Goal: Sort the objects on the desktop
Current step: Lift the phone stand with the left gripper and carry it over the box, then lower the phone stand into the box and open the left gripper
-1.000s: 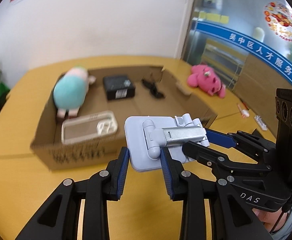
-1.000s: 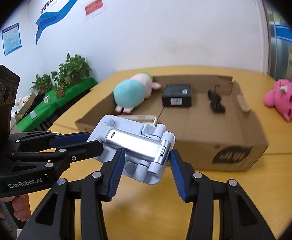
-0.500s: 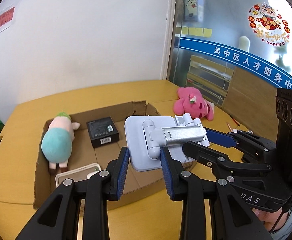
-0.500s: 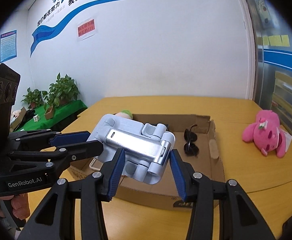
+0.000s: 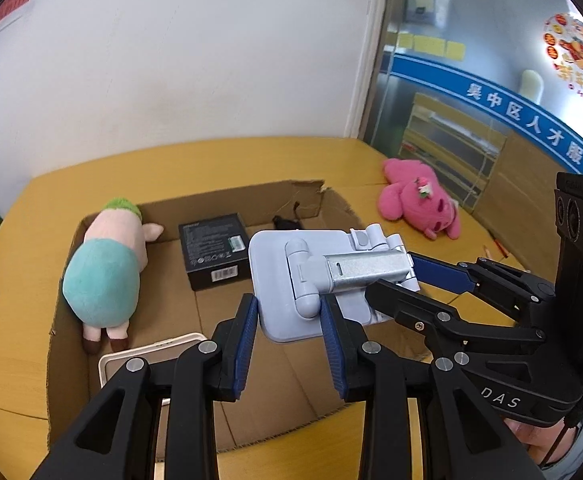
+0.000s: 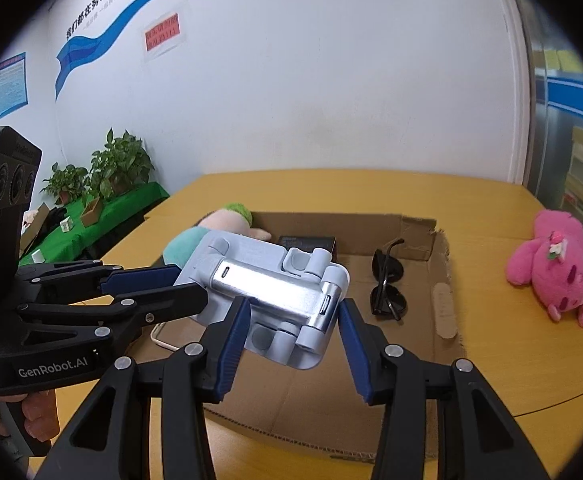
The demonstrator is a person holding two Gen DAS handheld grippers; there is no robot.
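Stand (image 5: 323, 276), rigid hinged plastic and metal, hangs over box (image 5: 71, 280), left tool (image 5: 289, 320) and right tool (image 6: 291, 322) each clamping an end; slick hinge could swing.

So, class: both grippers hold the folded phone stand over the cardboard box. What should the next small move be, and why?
Probably lower the phone stand together into the bare middle of the cardboard box. The left gripper and right gripper both clamp it above the open floor, between the black box and the sunglasses, so it should land clear of them.
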